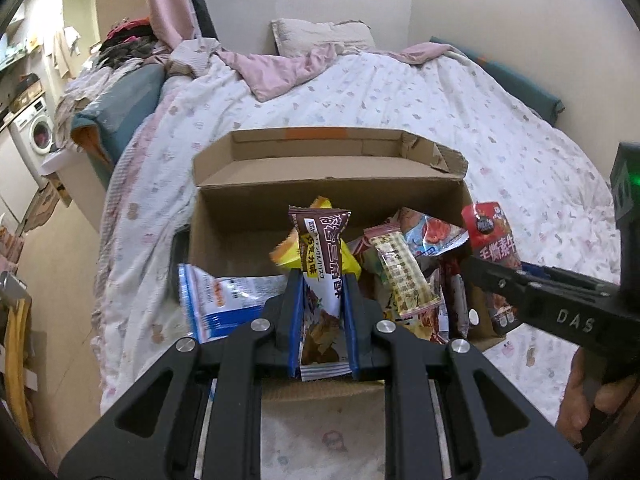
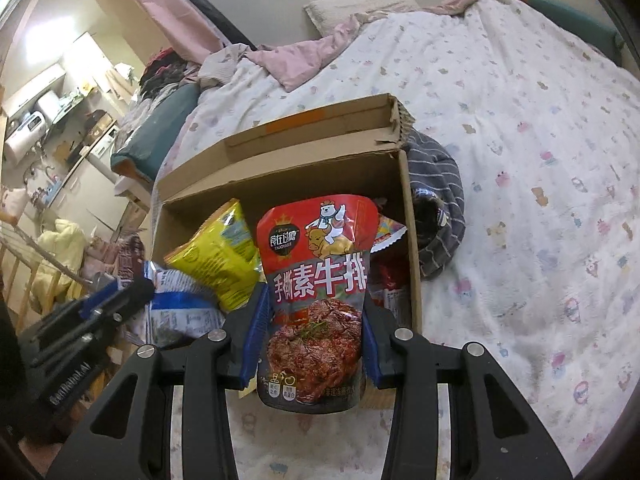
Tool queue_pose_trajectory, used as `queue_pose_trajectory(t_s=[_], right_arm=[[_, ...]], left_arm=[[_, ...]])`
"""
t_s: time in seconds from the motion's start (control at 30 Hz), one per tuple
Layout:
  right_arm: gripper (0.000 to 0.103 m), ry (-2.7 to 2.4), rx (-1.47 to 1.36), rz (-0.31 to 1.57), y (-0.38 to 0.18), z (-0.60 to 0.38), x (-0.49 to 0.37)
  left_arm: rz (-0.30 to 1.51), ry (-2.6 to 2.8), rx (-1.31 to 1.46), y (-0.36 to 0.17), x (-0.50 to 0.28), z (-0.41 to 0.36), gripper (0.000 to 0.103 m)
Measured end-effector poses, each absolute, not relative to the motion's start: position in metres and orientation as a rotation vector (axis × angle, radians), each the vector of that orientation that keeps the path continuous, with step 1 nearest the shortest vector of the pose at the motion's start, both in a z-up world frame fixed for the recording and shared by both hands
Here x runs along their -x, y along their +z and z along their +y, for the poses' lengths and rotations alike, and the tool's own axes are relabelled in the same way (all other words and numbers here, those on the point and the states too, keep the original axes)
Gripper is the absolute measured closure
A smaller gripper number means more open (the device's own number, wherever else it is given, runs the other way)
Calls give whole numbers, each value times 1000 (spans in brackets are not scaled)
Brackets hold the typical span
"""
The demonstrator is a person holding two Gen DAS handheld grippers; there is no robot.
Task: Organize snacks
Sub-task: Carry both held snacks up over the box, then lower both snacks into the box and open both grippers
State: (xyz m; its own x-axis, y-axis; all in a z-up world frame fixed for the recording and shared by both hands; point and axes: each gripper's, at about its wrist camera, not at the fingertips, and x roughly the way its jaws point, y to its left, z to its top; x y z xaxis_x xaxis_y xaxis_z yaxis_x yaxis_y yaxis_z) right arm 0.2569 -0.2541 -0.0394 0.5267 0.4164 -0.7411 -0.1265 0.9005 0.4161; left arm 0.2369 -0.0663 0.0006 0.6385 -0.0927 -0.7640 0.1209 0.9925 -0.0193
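Note:
An open cardboard box [image 1: 240, 216] sits on the bed and holds several snack packets. My left gripper [image 1: 322, 280] is shut on a brown chocolate snack packet [image 1: 322, 256] held upright over the box's near edge. My right gripper [image 2: 316, 300] is shut on a red pouch with a polar bear [image 2: 320, 272], upright above the box [image 2: 200, 196]. The red pouch [image 1: 490, 232] and the right gripper also show at the right of the left wrist view. A yellow bag [image 2: 218, 256] and a blue-white bag [image 2: 180, 308] lie in the box.
The box rests on a white patterned duvet [image 1: 440, 100]. A grey striped cloth [image 2: 438, 200] lies against the box's right side. A pillow [image 1: 320, 36] is at the headboard. A washing machine [image 1: 38, 132] and clutter stand to the left of the bed.

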Motion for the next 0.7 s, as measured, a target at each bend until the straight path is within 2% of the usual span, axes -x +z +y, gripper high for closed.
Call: queue_pose_trajectory(t_s=[0.7], right_arm=[[54,317,-373,1019,-60,-248,-268]], left_arm=[[892,-122,-4,-21,-249,-66,87]])
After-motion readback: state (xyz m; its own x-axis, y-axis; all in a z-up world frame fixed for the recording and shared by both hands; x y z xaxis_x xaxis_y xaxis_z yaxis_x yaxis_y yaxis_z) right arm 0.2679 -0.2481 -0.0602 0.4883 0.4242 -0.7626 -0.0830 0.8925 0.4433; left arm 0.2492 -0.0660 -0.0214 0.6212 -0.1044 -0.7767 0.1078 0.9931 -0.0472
